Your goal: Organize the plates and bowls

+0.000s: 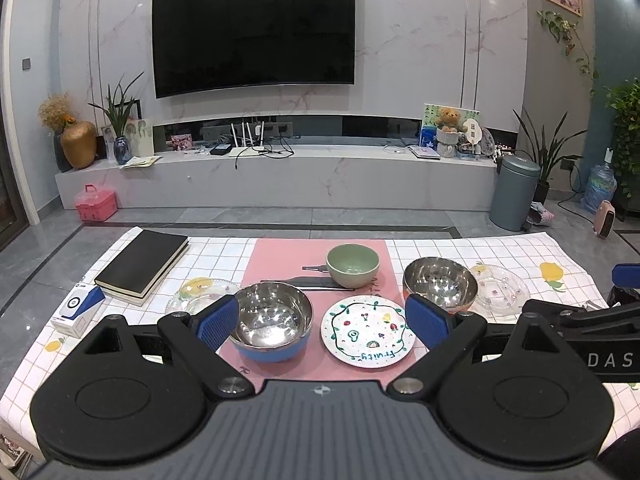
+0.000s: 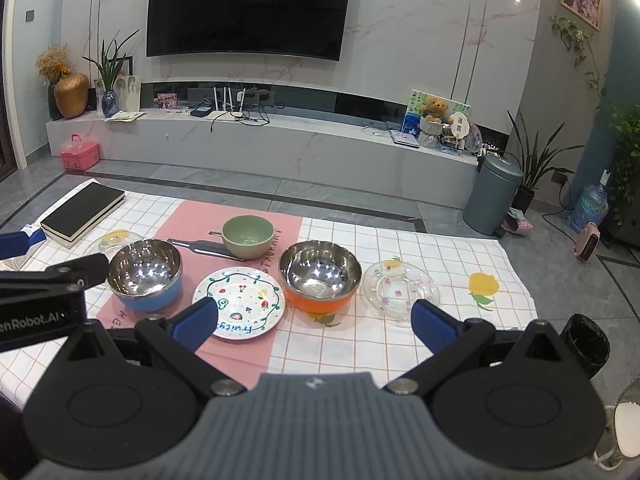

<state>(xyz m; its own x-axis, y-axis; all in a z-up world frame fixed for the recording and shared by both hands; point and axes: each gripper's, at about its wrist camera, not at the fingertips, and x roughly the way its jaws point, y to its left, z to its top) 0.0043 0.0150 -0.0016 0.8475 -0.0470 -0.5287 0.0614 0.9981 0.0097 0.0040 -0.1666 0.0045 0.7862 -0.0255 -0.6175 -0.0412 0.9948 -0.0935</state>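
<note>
On the checked cloth stand a steel bowl with a blue shell (image 1: 272, 322) (image 2: 146, 276), a white painted plate (image 1: 367, 337) (image 2: 239, 302), a steel bowl with an orange shell (image 1: 440, 285) (image 2: 319, 277) and a green bowl (image 1: 352, 265) (image 2: 248, 237). One clear glass plate (image 1: 500, 289) (image 2: 400, 286) lies at the right, another (image 1: 200, 294) (image 2: 114, 240) at the left. My left gripper (image 1: 323, 322) hovers open before the blue bowl and painted plate. My right gripper (image 2: 316, 322) is open in front of the orange bowl. Neither holds anything.
A black book (image 1: 142, 266) (image 2: 82, 214) and a small white-and-blue box (image 1: 78, 310) lie at the table's left. Dark tongs (image 1: 308, 282) (image 2: 204, 247) rest on the pink mat (image 1: 288, 256) beside the green bowl. A black bin (image 2: 586, 340) stands off the right table edge.
</note>
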